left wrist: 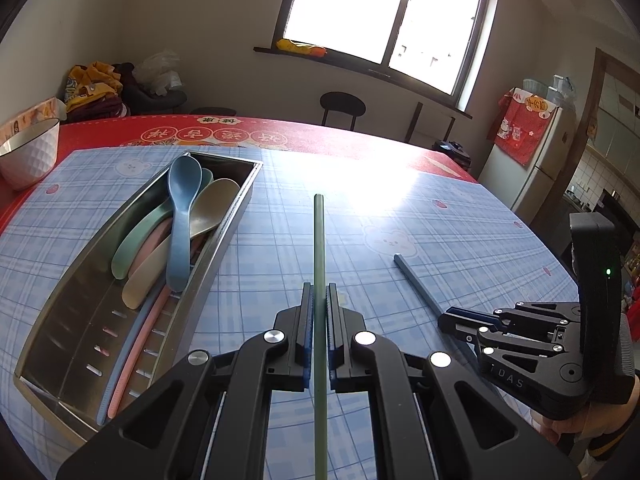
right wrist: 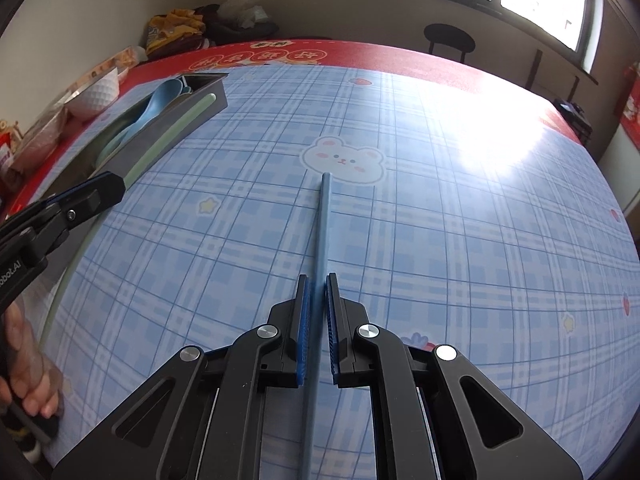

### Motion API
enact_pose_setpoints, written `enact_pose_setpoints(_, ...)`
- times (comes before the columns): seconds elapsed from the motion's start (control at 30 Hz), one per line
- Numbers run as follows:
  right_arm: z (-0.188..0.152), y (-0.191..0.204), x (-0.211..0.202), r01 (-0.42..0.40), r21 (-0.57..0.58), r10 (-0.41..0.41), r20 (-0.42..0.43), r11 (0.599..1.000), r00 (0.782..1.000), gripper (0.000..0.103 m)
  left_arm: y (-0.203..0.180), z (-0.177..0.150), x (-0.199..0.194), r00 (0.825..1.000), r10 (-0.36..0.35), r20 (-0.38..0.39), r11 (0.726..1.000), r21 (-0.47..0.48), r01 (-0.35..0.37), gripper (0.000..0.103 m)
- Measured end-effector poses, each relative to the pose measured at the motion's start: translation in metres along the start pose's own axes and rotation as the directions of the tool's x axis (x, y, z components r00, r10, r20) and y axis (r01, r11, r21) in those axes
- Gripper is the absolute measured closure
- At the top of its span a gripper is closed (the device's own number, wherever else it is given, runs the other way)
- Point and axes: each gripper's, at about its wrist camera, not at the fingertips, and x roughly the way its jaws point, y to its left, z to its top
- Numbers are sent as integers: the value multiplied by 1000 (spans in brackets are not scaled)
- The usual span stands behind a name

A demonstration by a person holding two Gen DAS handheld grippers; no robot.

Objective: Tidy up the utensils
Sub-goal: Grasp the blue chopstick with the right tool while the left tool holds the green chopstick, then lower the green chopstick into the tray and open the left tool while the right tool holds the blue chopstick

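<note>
Two claws, left (left wrist: 319, 304) and right (right wrist: 317, 296), each clamp one chopstick.

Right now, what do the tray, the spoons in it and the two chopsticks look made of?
Tray: brushed stainless steel, judging by the grey sheen, reflections and punched slots. Spoons: matte pastel plastic or a fibre composite, no gloss; I can't tell which. Green chopstick and blue chopstick: apparently the same matte pastel material.

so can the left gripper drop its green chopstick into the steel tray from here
Probably yes: the left gripper, shut on the green chopstick, sits right beside the long steel tray, with nothing between them.
</note>
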Motion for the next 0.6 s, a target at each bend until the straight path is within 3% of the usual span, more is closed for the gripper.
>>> enact_pose_setpoints(0.13,-2,-3,-1,-17,21,17,22,1000,1000,96,-3,0,1,1000,0,-5,1000,14,0,97)
enact_pose_setpoints(0.2,0,-11,-1,-91,68,90,16,994,996,97,-3,1,2,1000,0,-4,1000,17,1,97)
enact_pose_setpoints(0.33,8,-27,0,-271,236,256,93,933,962,97,-1,2,3,1000,-3,-6,1000,3,3,97)
enact_pose_setpoints(0.47,10,-24,6,-363,277,329,163,890,930,97,-1,1,3,1000,1,-7,1000,6,-1,97)
enact_pose_setpoints(0.6,9,-30,6,-392,300,346,198,870,917,97,0,2,4,1000,0,-11,1000,-4,0,97)
